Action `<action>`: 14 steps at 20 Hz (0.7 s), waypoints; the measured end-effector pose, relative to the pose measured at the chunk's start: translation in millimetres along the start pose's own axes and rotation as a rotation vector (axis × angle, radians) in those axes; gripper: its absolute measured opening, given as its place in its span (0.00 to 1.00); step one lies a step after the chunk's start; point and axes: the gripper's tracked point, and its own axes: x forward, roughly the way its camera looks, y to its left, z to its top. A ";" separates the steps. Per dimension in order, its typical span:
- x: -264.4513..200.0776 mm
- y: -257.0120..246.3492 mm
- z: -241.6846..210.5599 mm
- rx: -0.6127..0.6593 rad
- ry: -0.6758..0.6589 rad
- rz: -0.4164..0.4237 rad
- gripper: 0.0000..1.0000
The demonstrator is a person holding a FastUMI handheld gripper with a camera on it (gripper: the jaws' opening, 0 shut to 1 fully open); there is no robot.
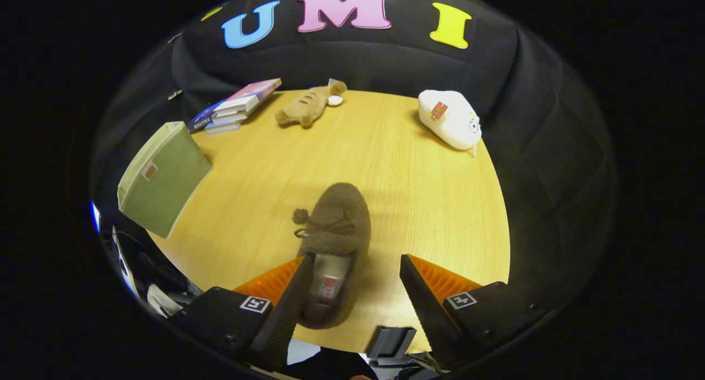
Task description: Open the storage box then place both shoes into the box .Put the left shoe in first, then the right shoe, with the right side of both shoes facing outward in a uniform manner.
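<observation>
While the gripper (357, 267) is held wide open and empty, the fuzzy brown pom-pom slipper (334, 242) is straddled heel-first on the wooden table (429, 204), probably for pickup; the green fabric storage box (162, 179) is kept well off beside it.

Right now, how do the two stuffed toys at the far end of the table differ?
The brown plush toy is tan and slim; the white plush toy is white, rounder and bulkier. The brown one lies stretched out beside the stack of books; the white one sits alone at the table's far right edge. Both lie far beyond the open gripper, whose fingers straddle the brown slipper.
</observation>
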 end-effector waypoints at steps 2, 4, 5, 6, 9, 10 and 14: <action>20.5 -6.9 -15.3 -0.004 0.047 0.001 0.99; 41.0 -10.0 -26.1 0.022 0.095 0.011 1.00; 46.4 -8.7 -28.4 0.056 0.109 0.018 1.00; 52.2 -7.0 -24.6 0.097 0.106 0.030 1.00; 61.5 -6.9 -11.2 0.175 0.073 0.024 0.91; 64.0 -6.0 -9.3 0.194 0.073 0.020 0.77; 70.2 -0.2 -11.1 0.243 0.090 -0.008 0.28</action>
